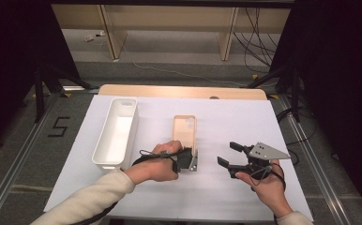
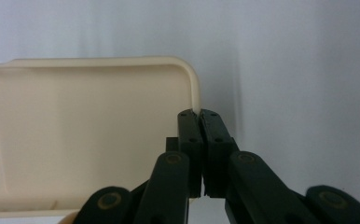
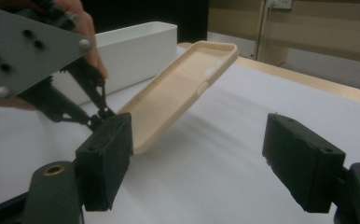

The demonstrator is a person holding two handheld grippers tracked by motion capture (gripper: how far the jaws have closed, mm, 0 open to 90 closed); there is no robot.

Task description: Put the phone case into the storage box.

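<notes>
The table [image 1: 245, 187] carries a white bin [image 1: 116, 132]; right of the bin, the beige phone case [image 1: 184, 131] tilts up, its near edge clenched in the left claw [image 1: 194, 160], probably for lifting. Farther right, the right claw [image 1: 228, 154] hangs released, empty.

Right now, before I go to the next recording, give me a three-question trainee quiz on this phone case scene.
1. True or false: the left gripper is shut on the rim of the phone case.
2. Which stands open with nothing between its fingers: A) left gripper B) right gripper?
3. Fill in: the white bin lies to the ____ of the phone case in the high view.

Key: 1 true; 2 B; 3 left. In the right gripper view the case's far end is tilted up off the white sheet.
</notes>
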